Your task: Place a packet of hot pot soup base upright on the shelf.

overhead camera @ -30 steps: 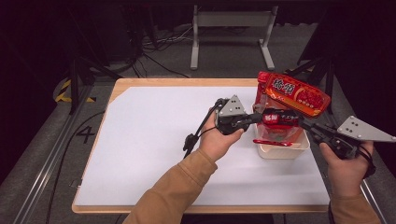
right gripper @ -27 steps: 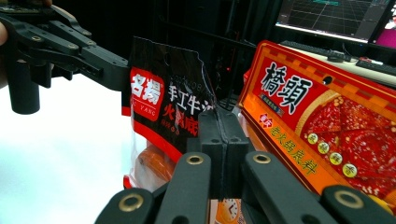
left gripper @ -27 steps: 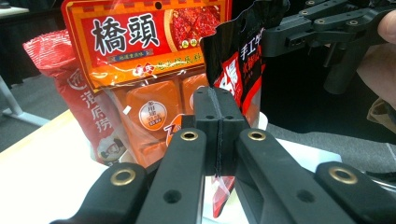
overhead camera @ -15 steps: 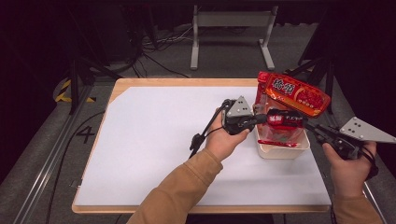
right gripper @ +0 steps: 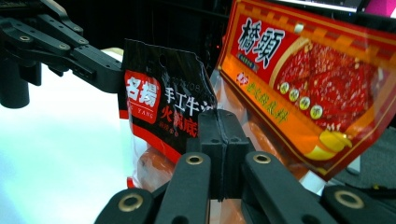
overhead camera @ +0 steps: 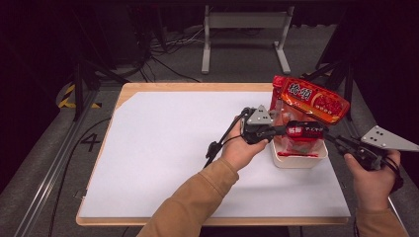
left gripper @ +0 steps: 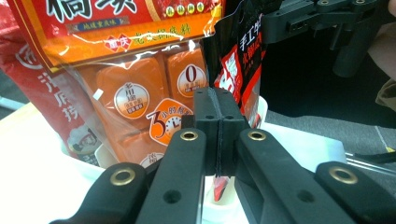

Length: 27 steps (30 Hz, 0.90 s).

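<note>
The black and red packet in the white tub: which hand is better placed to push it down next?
Probably the left. The left tool pinches the black and red packet at its edge above the white tub. The right tool is shut beside it; whether it grips is unclear.

The white tub's (overhead camera: 299, 160) contents hide behind the pouches (overhead camera: 304, 133).

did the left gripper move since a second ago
Yes, a little: the left gripper has shifted toward the right, further over the white tub, carrying the black packet.
</note>
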Motion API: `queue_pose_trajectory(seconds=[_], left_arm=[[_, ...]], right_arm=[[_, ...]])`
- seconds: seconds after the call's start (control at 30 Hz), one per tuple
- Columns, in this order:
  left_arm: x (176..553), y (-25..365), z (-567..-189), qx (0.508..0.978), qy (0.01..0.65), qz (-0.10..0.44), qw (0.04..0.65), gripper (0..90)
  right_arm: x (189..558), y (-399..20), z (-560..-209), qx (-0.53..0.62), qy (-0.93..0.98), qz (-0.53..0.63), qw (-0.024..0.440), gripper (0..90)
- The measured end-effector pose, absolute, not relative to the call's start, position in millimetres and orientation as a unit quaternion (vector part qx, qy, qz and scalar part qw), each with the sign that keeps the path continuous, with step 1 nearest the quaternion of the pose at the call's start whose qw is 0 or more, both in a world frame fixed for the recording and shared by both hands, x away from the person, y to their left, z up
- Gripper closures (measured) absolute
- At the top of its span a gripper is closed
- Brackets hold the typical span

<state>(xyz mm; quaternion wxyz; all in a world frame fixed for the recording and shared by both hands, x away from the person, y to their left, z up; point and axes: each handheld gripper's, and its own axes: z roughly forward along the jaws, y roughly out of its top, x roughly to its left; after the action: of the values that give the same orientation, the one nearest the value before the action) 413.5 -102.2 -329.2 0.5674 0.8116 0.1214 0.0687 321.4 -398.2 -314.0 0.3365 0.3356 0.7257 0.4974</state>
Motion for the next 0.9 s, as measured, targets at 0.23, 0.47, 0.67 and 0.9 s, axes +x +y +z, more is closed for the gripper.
queue_pose_trajectory(seconds=[0.23,0.47,0.67,0.9], left_arm=[[414.2,-107.5,-333.7,0.818,0.118,0.062,0.56,90.0],[417.5,-110.9,-338.8,0.826,0.122,0.048,0.548,90.0],[419.0,-115.1,-344.0,0.835,0.123,0.043,0.534,90.0],[419.4,-118.7,-347.6,0.841,0.124,0.045,0.525,90.0]], right_arm=[[316.4,-399.7,-320.3,0.343,0.728,0.486,0.34,90.0],[316.1,-401.6,-326.0,0.353,0.731,0.479,0.334,90.0],[317.2,-403.2,-329.9,0.361,0.738,0.465,0.33,89.4],[319.2,-406.7,-335.8,0.377,0.74,0.464,0.308,87.6]])
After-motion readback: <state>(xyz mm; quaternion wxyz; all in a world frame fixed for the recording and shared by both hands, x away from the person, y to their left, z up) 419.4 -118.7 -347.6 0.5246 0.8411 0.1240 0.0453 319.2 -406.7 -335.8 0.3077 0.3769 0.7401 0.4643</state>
